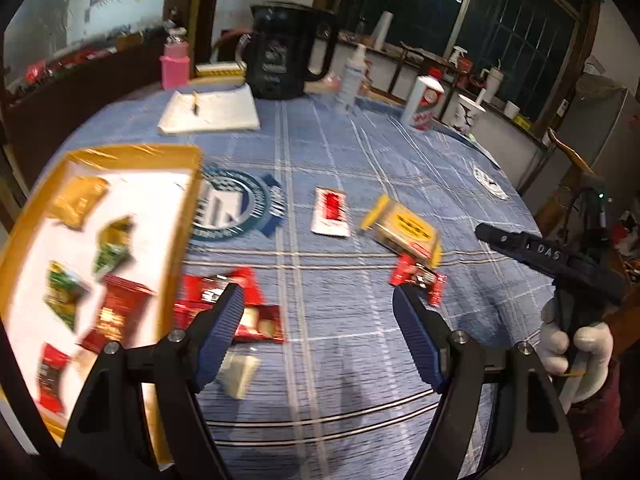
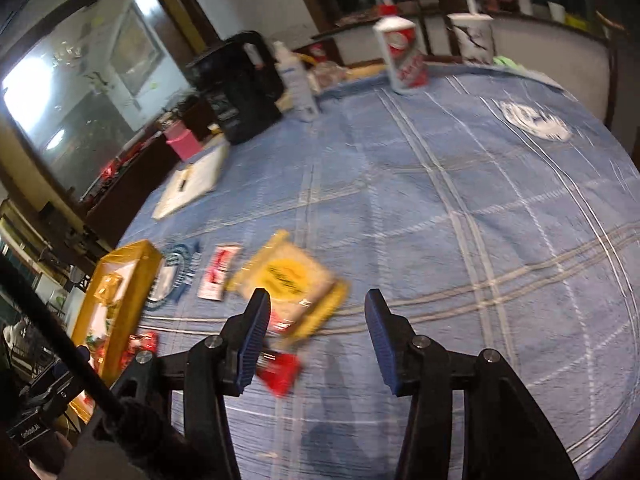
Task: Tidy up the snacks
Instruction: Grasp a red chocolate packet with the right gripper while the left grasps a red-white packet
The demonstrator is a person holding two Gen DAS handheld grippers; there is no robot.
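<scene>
A yellow-rimmed tray point(image 1: 176, 216) point(image 2: 136, 280) at the table's left holds several small snack packets. Loose on the blue cloth lie a large yellow packet point(image 1: 404, 230) point(image 2: 292, 284), a white-and-red sachet point(image 1: 330, 210) point(image 2: 218, 272), a small red packet point(image 1: 418, 280) point(image 2: 280, 372), red wrappers point(image 1: 256, 312) beside the tray and a pale packet point(image 1: 240, 372). My left gripper point(image 1: 318, 304) hovers open above the cloth with nothing between its fingers. My right gripper point(image 2: 318, 312) point(image 1: 520, 246) is open too and holds nothing, just short of the yellow packet. Both views are motion-blurred.
At the back stand a black jug point(image 1: 284, 56) point(image 2: 240, 84), a pink box point(image 1: 174, 66), a white notepad point(image 1: 210, 112), a white spray bottle point(image 1: 352, 76) point(image 2: 296, 80), a red-and-white bottle point(image 1: 422, 102) point(image 2: 402, 54) and a paper cup point(image 1: 466, 114). A gloved hand point(image 1: 576, 356) grips the right tool.
</scene>
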